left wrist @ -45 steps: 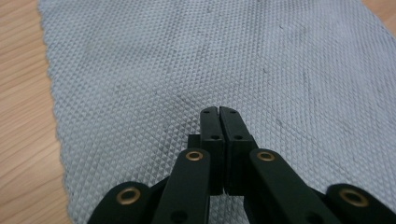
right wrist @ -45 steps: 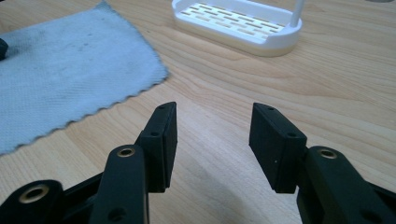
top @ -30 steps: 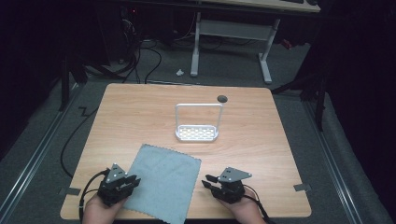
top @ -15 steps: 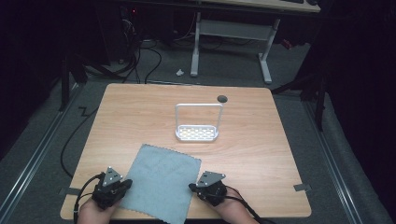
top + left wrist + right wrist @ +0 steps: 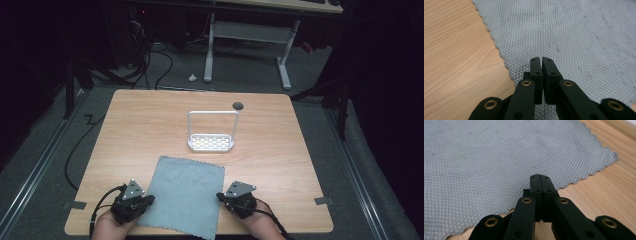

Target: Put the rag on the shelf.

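Observation:
A grey waffle-weave cloth [image 5: 185,195] lies flat on the near half of the wooden table [image 5: 145,125]. My left gripper [image 5: 146,201] rests at the cloth's left edge, held by a hand. In the left gripper view its jaws [image 5: 541,59] hover low over the cloth [image 5: 574,32], closed to a hairline gap with nothing visibly pinched. My right gripper [image 5: 220,196] sits at the cloth's right edge. Seen in the right gripper view, it [image 5: 540,176] is shut tight just over the scalloped edge of the cloth [image 5: 486,157].
A small white wire rack [image 5: 211,142] with a tall handle stands beyond the cloth at mid-table. A dark round hole [image 5: 238,105] sits near the far edge. Desk legs and cables lie on the floor behind.
Both grippers dipped toward the near edge half a second ago and have come back up against the cloth's two side edges. The cloth has not moved.

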